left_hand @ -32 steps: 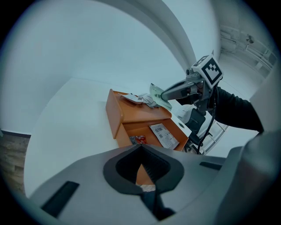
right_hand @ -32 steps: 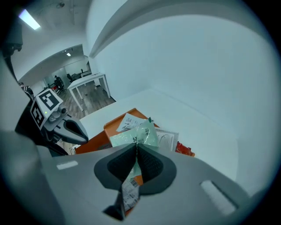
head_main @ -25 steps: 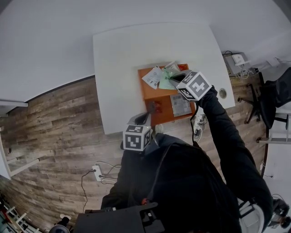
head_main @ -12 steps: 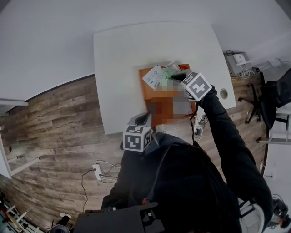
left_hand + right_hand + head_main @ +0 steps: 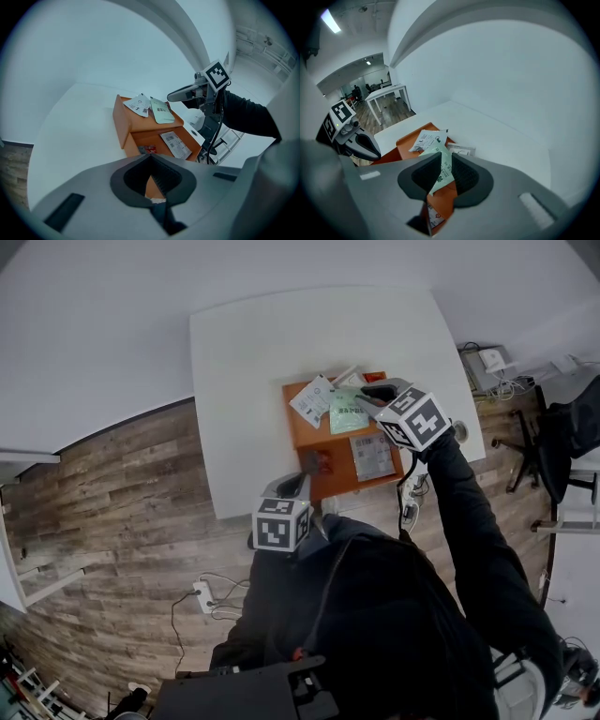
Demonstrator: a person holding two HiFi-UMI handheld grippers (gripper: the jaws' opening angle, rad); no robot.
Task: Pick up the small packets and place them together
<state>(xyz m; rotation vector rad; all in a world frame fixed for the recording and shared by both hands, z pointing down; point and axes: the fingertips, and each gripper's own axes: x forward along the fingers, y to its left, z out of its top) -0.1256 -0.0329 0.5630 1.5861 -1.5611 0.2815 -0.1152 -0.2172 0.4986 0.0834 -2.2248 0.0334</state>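
Right claw [image 5: 446,173] had just been opening its jaws, green packet [image 5: 349,414] lying loose on the orange tray [image 5: 323,474] right under its tips. Left claw [image 5: 151,178] was shut, holding nothing.

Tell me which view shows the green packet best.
The left gripper view: the green packet lies whole and unobstructed on the orange box. The head view shows it whole but small; the right gripper view shows only a strip.

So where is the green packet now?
Head view: the green packet lies on the orange tray's far end, between the white packet and the right gripper.
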